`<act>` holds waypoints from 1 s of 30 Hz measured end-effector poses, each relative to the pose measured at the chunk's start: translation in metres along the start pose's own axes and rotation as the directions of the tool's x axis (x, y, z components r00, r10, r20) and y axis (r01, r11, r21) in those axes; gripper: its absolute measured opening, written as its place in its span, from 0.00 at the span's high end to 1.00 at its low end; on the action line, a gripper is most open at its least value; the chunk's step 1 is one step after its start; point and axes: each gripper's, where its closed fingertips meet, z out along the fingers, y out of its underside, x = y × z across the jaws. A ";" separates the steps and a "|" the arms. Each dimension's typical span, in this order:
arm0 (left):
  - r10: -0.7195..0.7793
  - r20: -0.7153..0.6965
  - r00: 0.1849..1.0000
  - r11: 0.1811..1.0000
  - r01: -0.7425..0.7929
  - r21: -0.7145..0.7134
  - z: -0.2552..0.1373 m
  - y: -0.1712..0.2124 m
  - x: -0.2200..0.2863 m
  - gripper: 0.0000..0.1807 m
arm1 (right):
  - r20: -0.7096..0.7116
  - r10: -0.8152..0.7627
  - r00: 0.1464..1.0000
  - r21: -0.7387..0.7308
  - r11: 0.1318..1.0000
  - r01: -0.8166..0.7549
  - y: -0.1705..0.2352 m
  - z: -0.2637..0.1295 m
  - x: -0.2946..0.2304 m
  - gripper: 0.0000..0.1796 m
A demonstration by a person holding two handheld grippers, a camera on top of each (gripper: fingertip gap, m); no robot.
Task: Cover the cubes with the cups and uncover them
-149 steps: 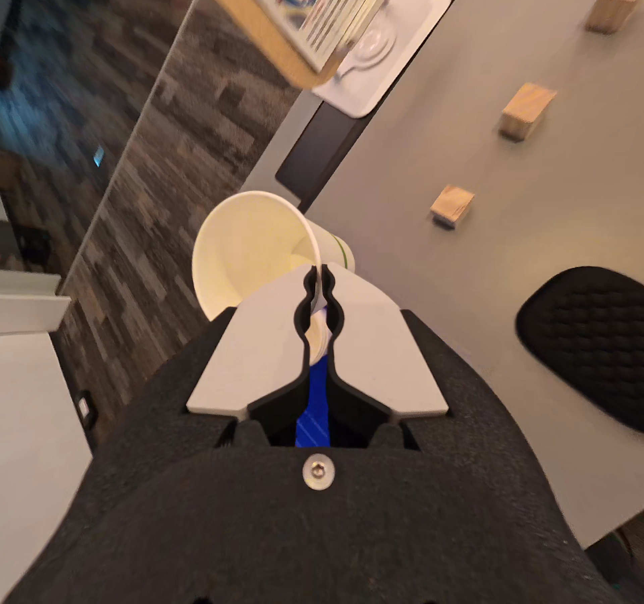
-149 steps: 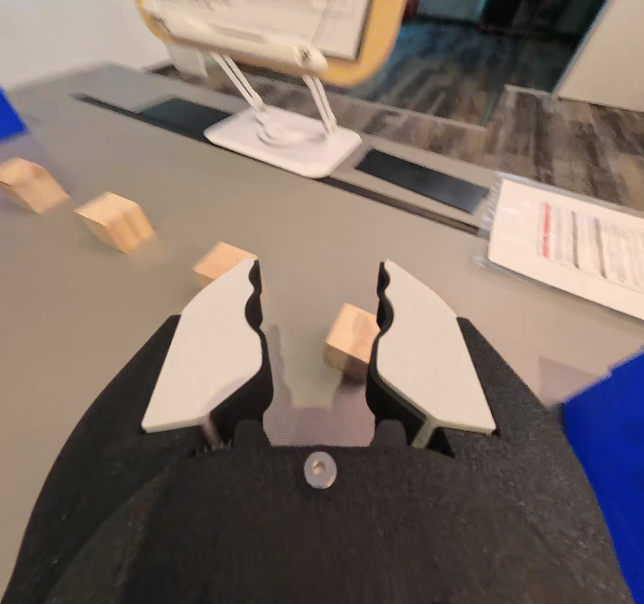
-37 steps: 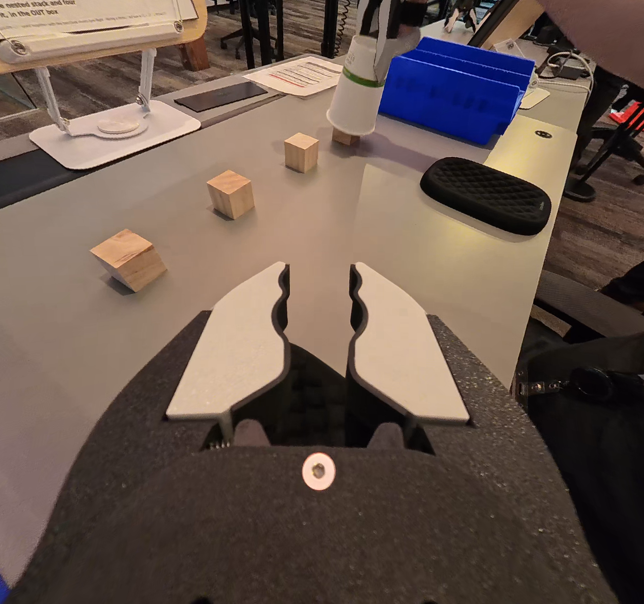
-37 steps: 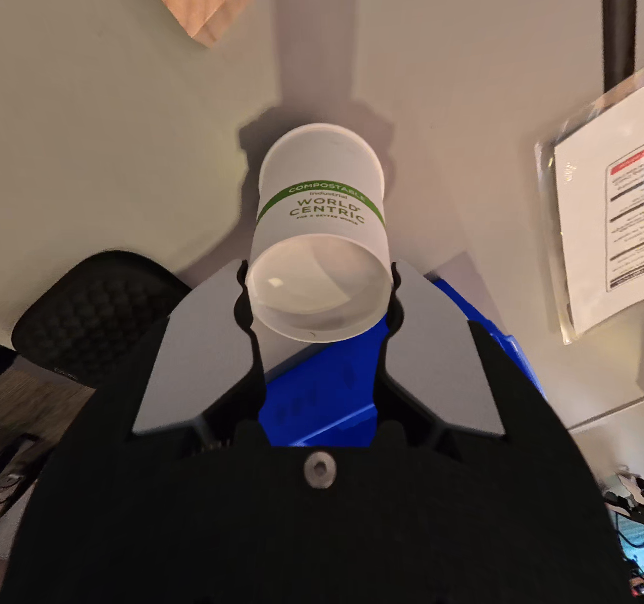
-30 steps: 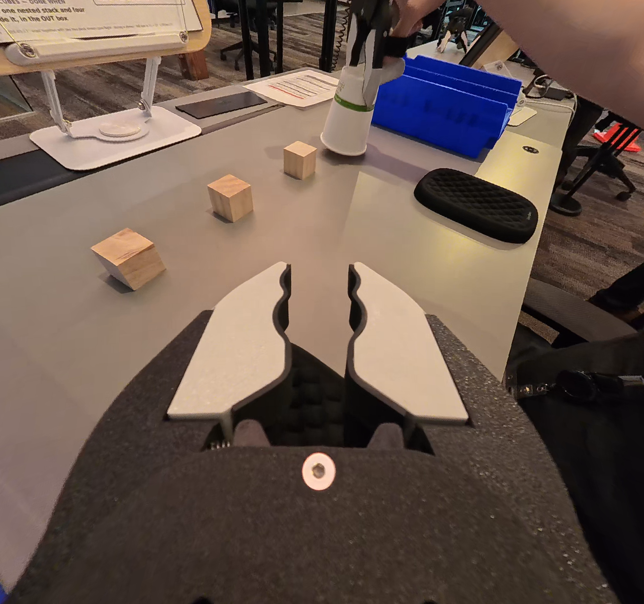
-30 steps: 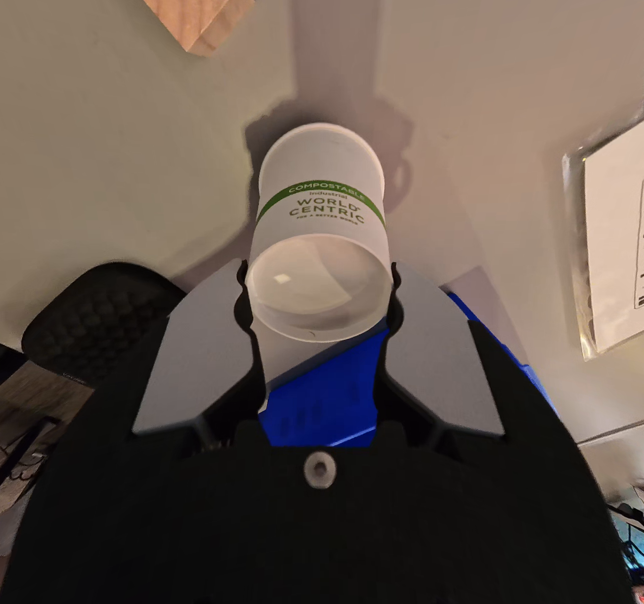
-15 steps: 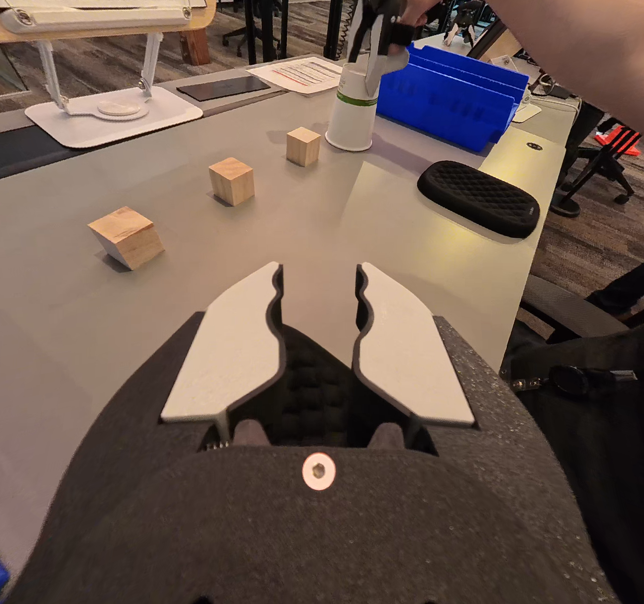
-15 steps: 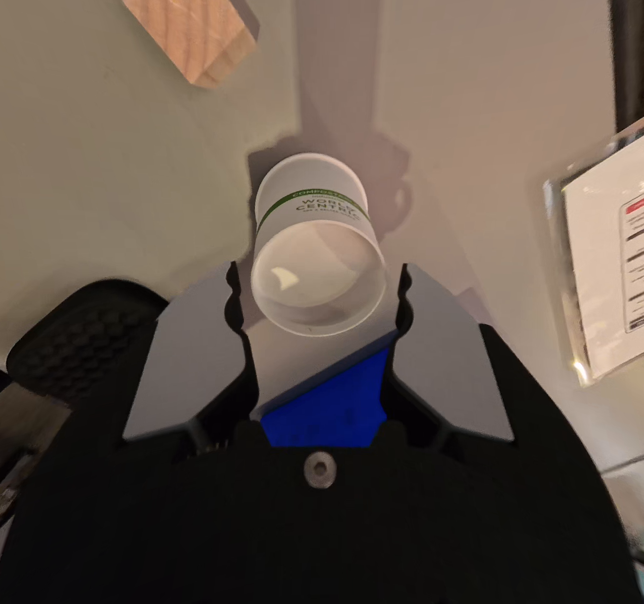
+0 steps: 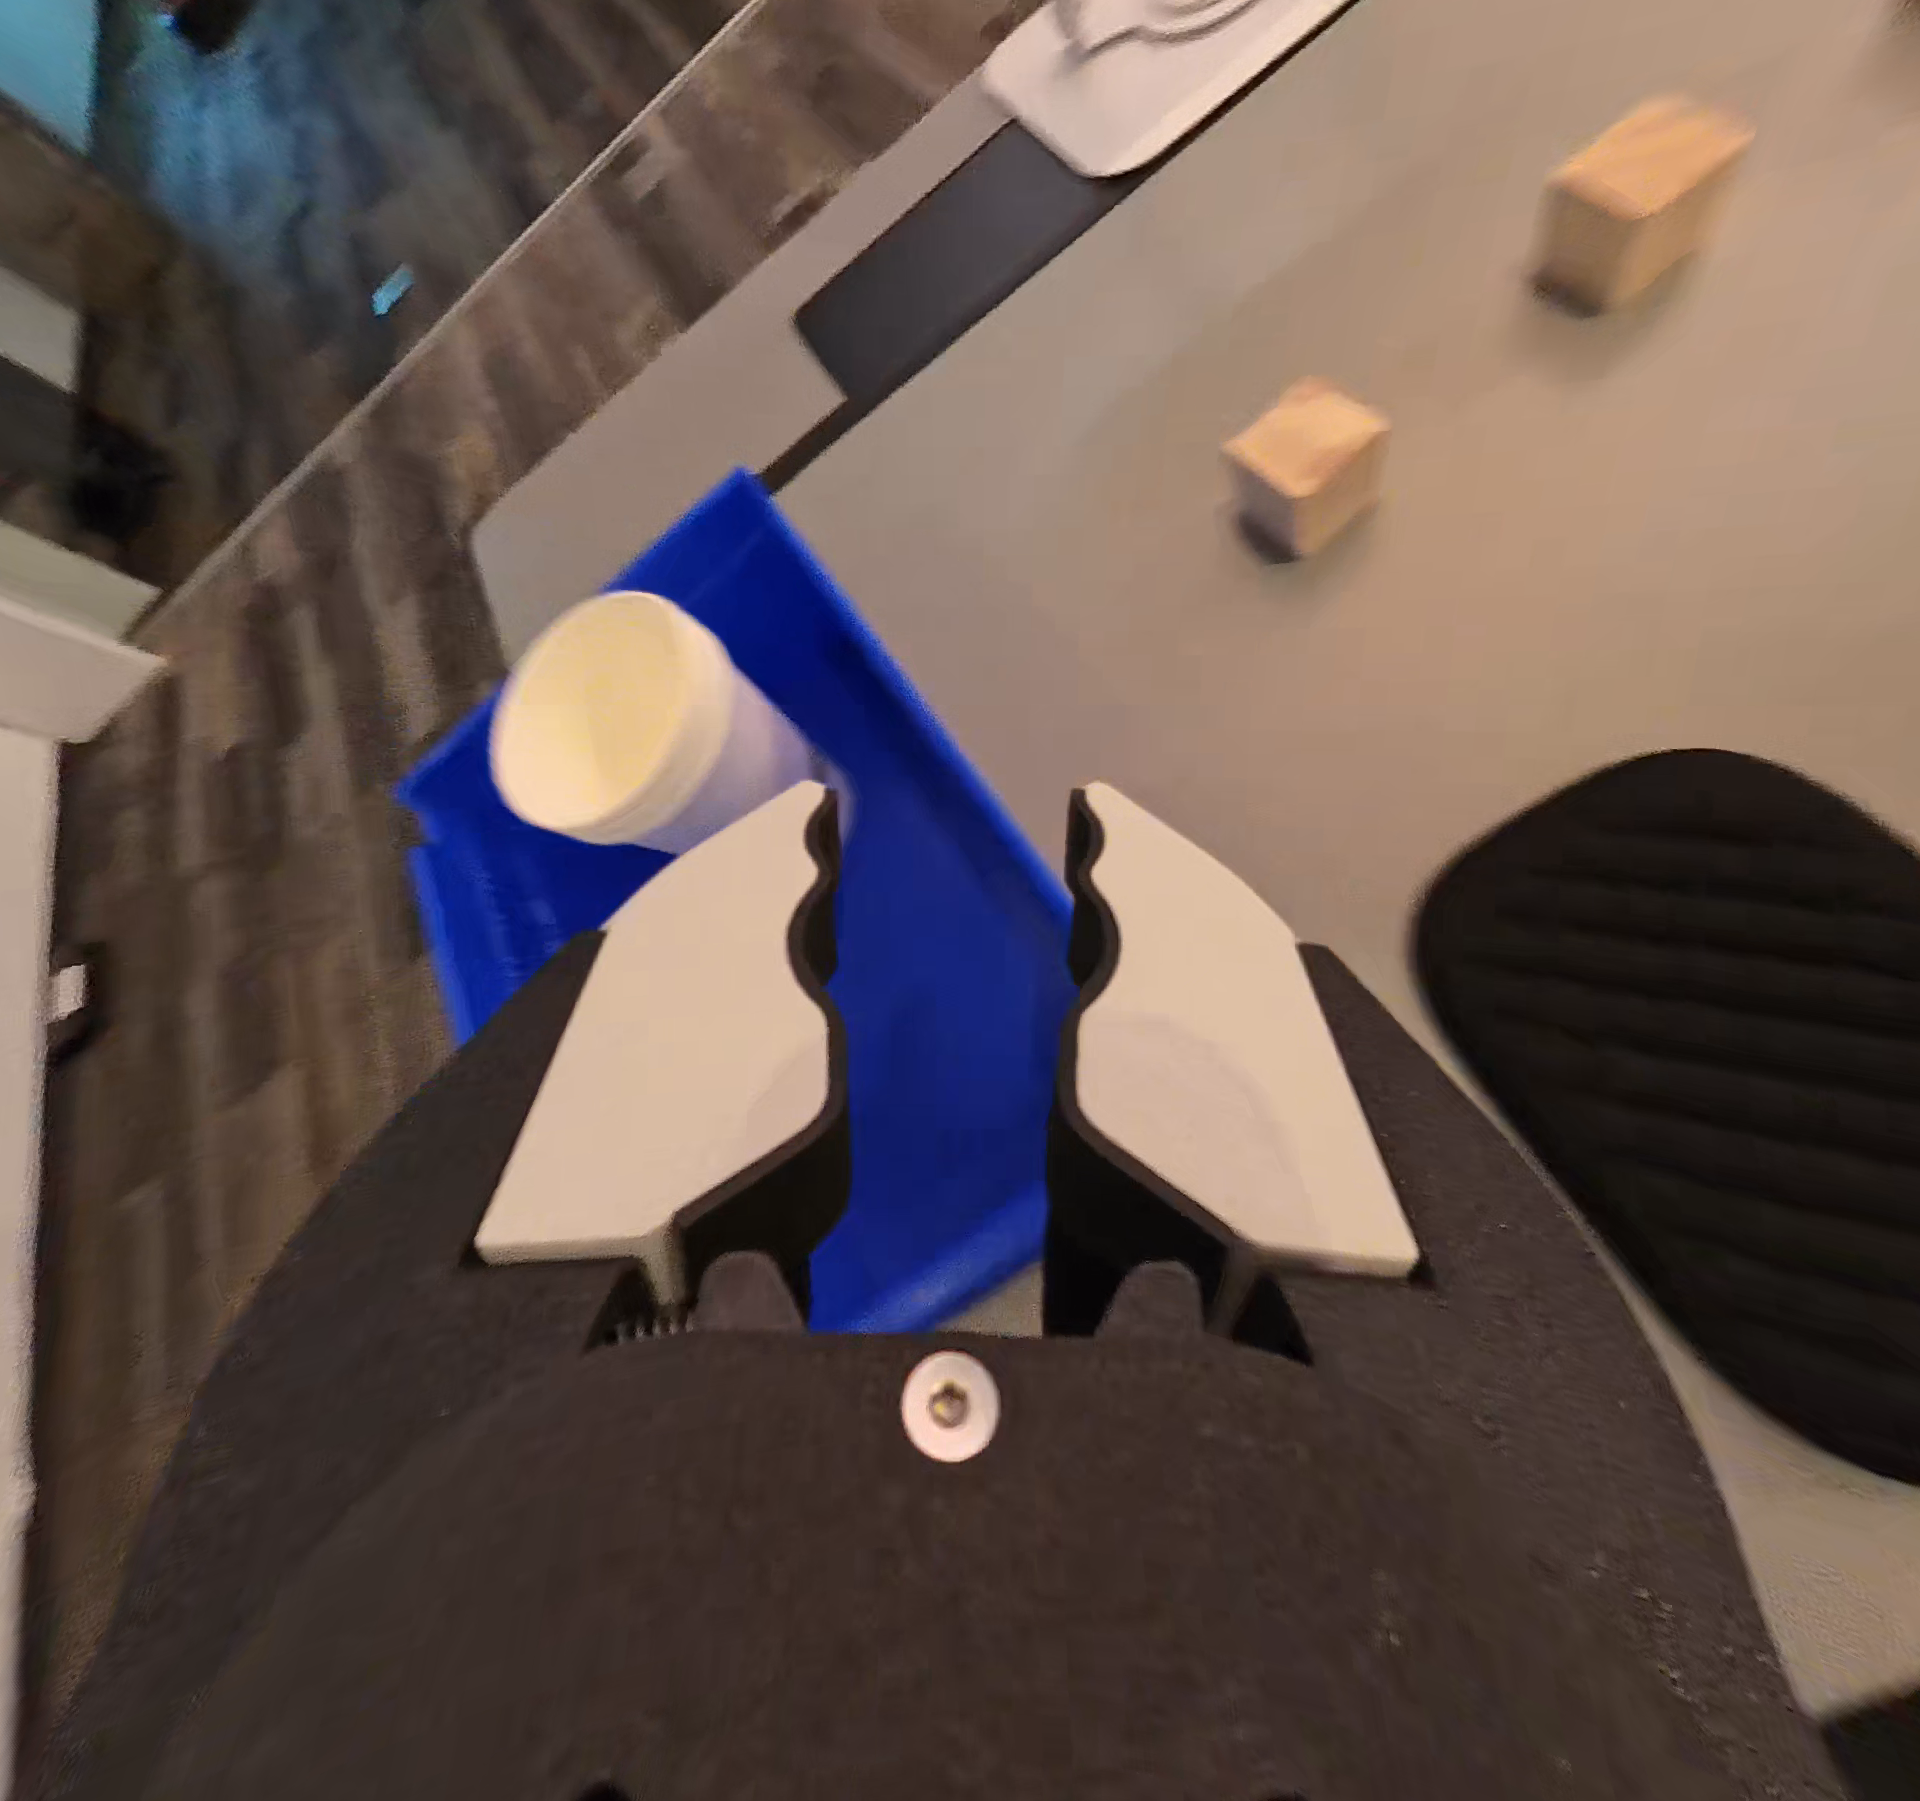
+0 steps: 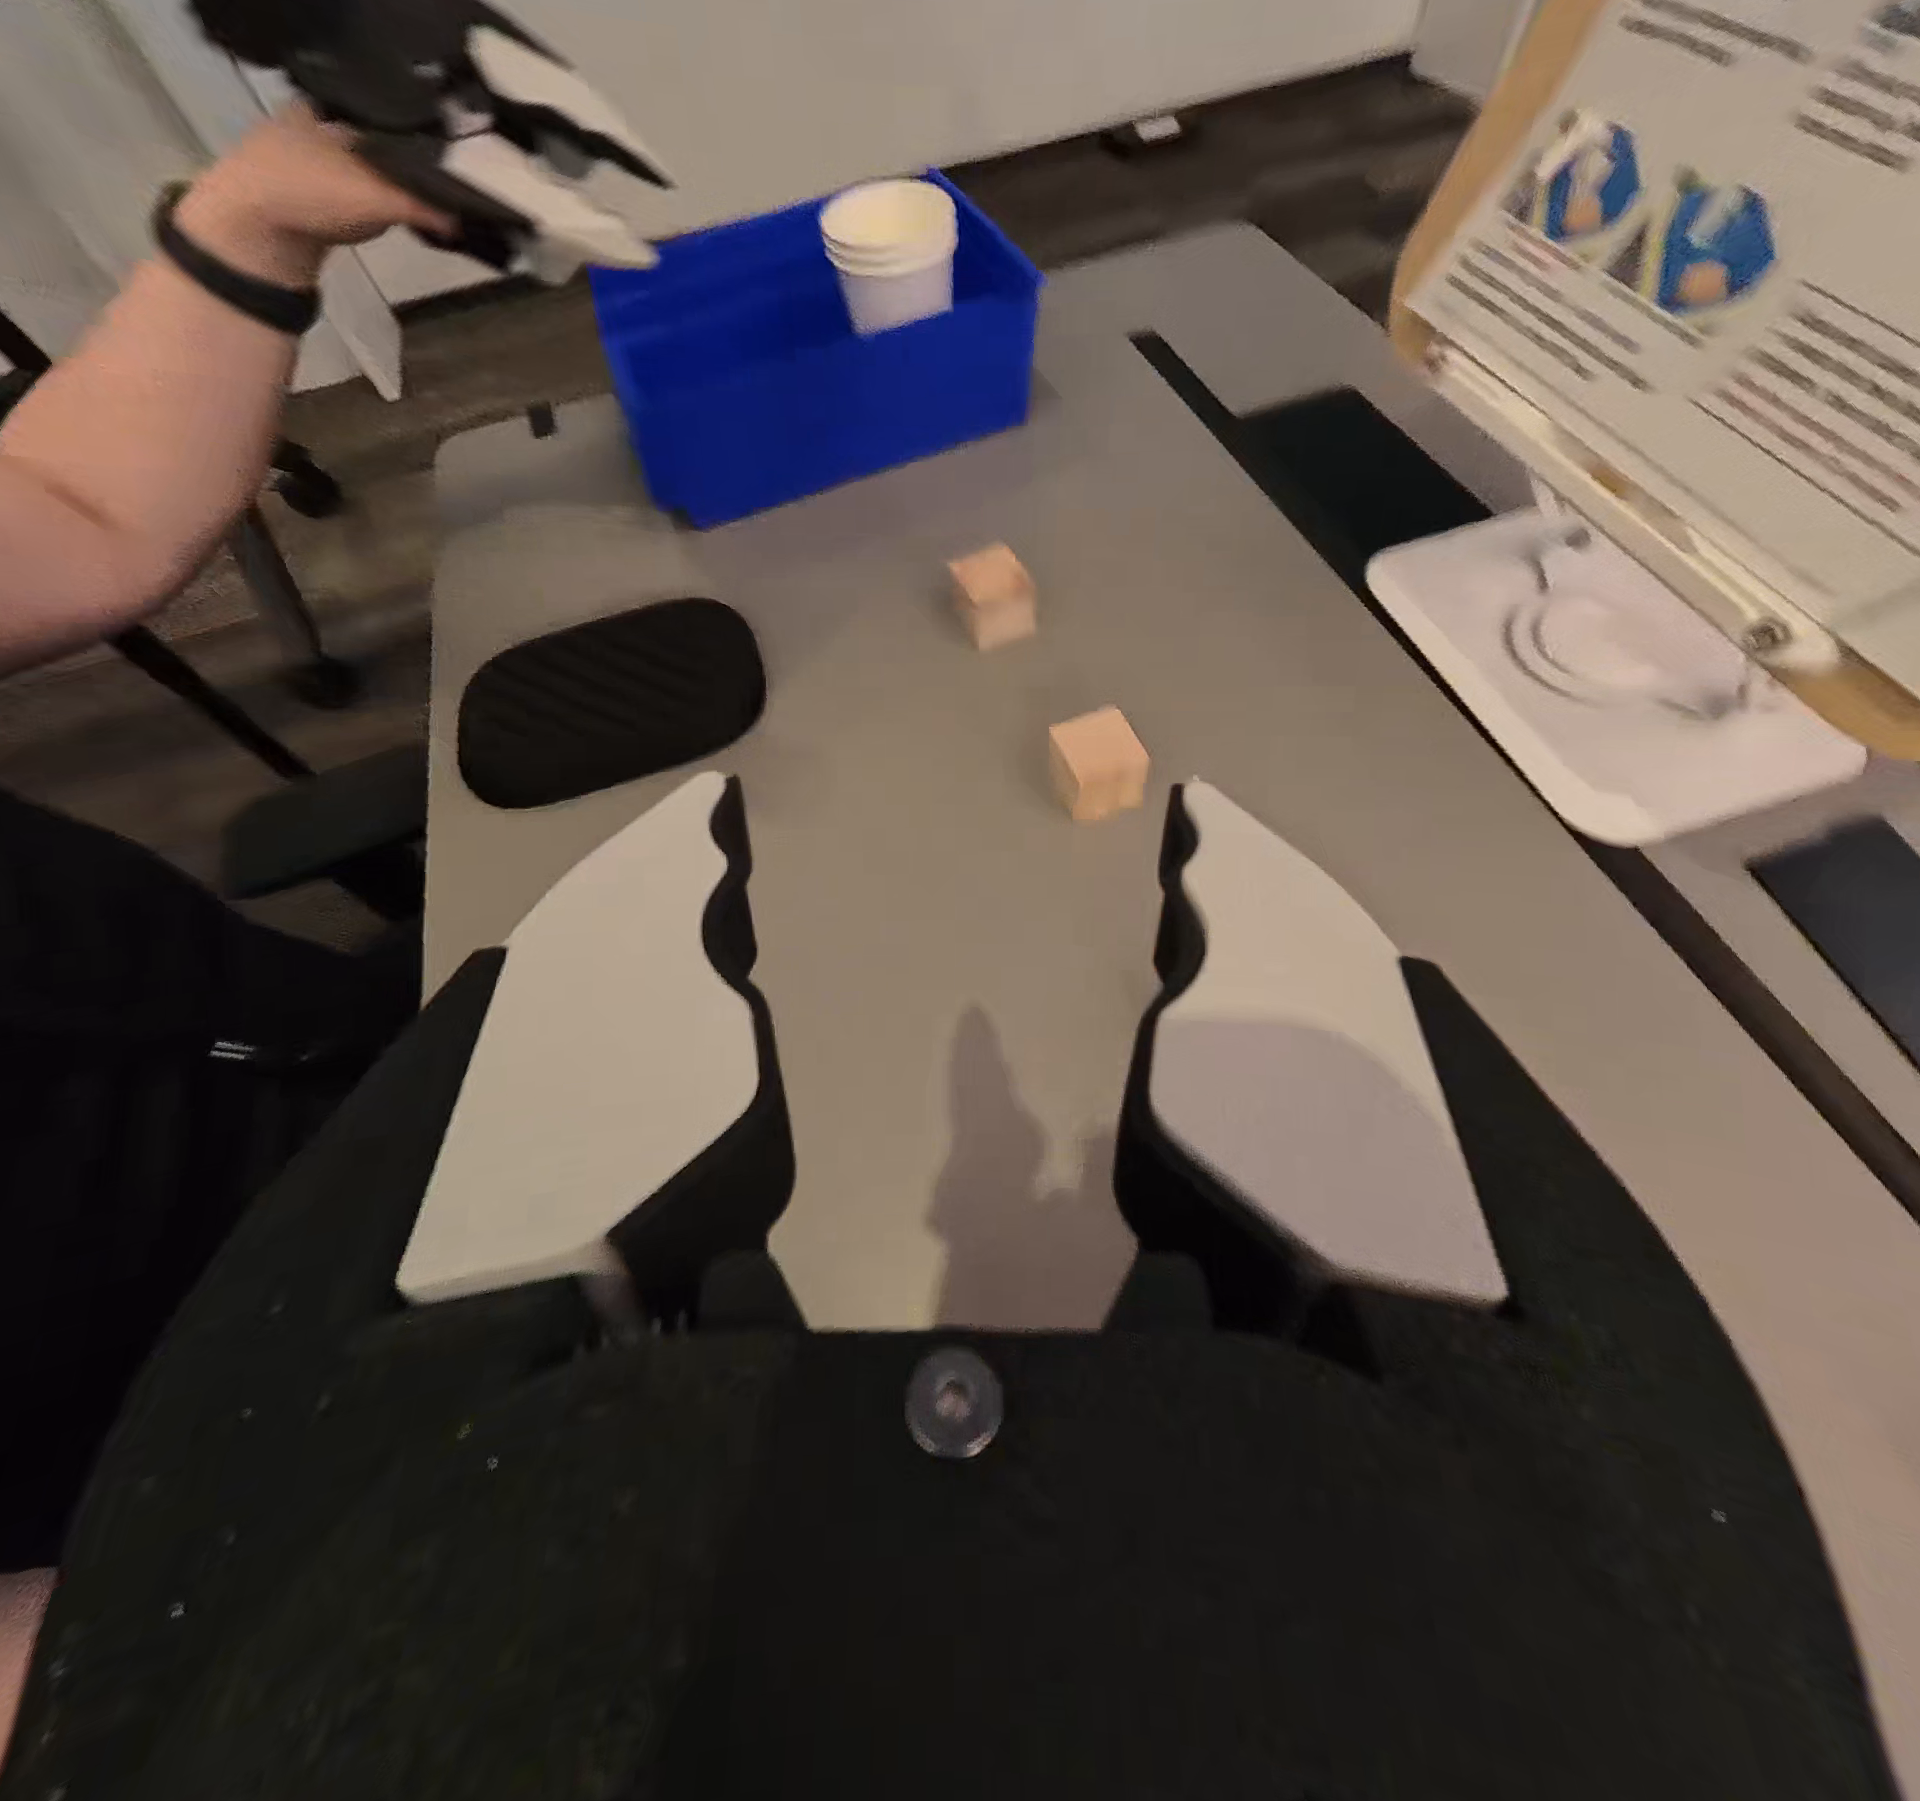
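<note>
The blue bin [image 10: 821, 401] stands on the grey desk [image 10: 935, 920] at its far end in the right wrist view. It holds a nested stack of white cups [image 10: 891, 255], upright, mouth up, set against the bin's far wall; several rims show at the top of the stack. In the left wrist view the same stack [image 9: 623, 723] is seen from above, inside the bin [image 9: 935, 920], with nothing else visible in the bin.

Two wooden cubes are visible on the desk, both uncovered. The nearer-to-bin cube [image 10: 990, 596] lies on the open desk a short way in front of the bin. The second cube [image 10: 1098, 762] lies farther from the bin along the same line. The two cubes are apart, not touching.

The left gripper [image 9: 945, 847] hangs above the bin, fingers spread to a moderate gap and holding nothing. In the right wrist view it [image 10: 582, 193] appears beside the bin's corner, carried by a hand [image 10: 301, 203] with a dark wristband.

The right gripper [image 10: 951, 816] is over the desk, well away from the bin, fingers spread wide and empty.

A black padded rest [image 10: 613, 697] lies on the desk, to one side of the bin, near the desk edge. A white stand base [image 10: 1621, 691] carrying a wood-framed instruction board [image 10: 1683, 224] sits on the opposite side. Beyond the bin are dark wood-pattern flooring [image 9: 260, 401] and a pale wall [image 10: 935, 16].
</note>
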 end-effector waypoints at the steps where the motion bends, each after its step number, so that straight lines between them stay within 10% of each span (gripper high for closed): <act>1: 0.020 0.012 1.000 1.000 -0.019 -0.022 0.008 -0.003 -0.016 0.79 | 0.005 -0.027 1.000 0.021 0.999 0.027 0.000 0.004 -0.006 0.59; 13: 0.101 -0.096 0.990 0.929 -0.128 -0.347 0.111 0.038 -0.079 0.90 | 0.063 -0.047 0.997 -0.112 0.992 0.054 0.041 0.036 -0.004 0.60; 30: 0.018 -0.154 0.988 0.927 -0.074 -0.367 0.120 0.041 -0.076 0.98 | 0.058 0.004 0.998 -0.113 0.994 0.003 0.050 0.034 0.008 0.61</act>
